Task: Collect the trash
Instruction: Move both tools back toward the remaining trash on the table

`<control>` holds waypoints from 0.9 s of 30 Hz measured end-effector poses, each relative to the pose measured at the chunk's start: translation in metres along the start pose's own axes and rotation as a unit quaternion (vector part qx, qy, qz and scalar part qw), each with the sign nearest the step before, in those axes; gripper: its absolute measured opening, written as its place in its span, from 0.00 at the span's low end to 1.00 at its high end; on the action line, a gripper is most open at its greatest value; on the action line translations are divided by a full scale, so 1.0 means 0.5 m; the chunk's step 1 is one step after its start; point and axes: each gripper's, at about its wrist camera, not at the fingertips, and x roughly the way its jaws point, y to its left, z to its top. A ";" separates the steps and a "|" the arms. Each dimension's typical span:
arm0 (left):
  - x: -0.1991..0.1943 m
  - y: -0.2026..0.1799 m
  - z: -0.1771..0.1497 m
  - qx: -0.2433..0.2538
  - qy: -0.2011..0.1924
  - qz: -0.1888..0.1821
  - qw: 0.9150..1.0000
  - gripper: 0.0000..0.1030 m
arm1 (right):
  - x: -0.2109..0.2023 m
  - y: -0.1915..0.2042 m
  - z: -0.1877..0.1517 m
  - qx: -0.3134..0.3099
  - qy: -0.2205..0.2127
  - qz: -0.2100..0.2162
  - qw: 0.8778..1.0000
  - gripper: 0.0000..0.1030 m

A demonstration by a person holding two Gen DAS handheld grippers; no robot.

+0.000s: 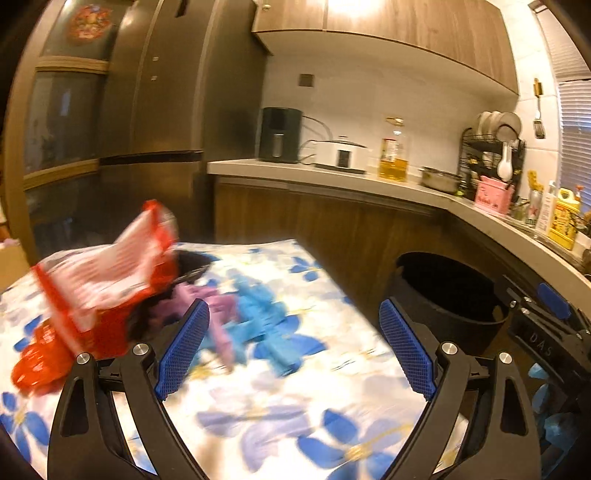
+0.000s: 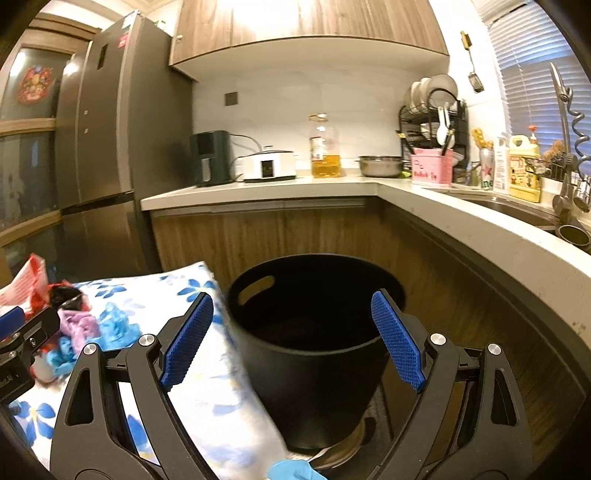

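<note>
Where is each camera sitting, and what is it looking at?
Left wrist: sits on the left gripper, facing the floral tablecloth and trash pile; its open blue-padded fingers show, plus the right gripper at the edge.
Right wrist: sits on the right gripper, facing the black bin; its open fingers show, plus the left gripper.
Both share tablecloth, trash, bin, kitchen counter.

A grey fridge (image 2: pixel 103 122) stands at far left, beside a worktop (image 2: pixel 258 190) that runs right and turns near at the corner. On the worktop, left to right: a black appliance (image 2: pixel 209 157), a white cooker (image 2: pixel 269 166), an oil bottle (image 2: pixel 324 147), a steel pot (image 2: pixel 380 166), a dish rack (image 2: pixel 430 110) and a pink holder (image 2: pixel 431 169). A tap (image 2: pixel 563 122) rises at far right, before window blinds (image 2: pixel 535 55). Wood cabinets (image 2: pixel 306 22) hang above.
</note>
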 end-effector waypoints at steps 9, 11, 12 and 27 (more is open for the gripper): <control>-0.055 0.112 -0.030 -0.028 -0.001 0.064 0.998 0.87 | -0.028 0.104 -0.031 -0.012 0.003 0.050 0.999 0.84; -0.068 0.137 -0.034 -0.030 -0.004 0.081 0.996 0.87 | -0.030 0.129 -0.036 -0.014 0.006 0.063 0.998 0.84; -0.073 0.148 -0.036 -0.033 -0.006 0.089 0.995 0.87 | -0.030 0.141 -0.039 -0.016 0.008 0.069 0.997 0.84; -0.113 0.321 -0.086 -0.062 0.003 0.187 0.980 0.87 | -0.015 0.301 -0.105 -0.063 0.044 0.144 0.987 0.84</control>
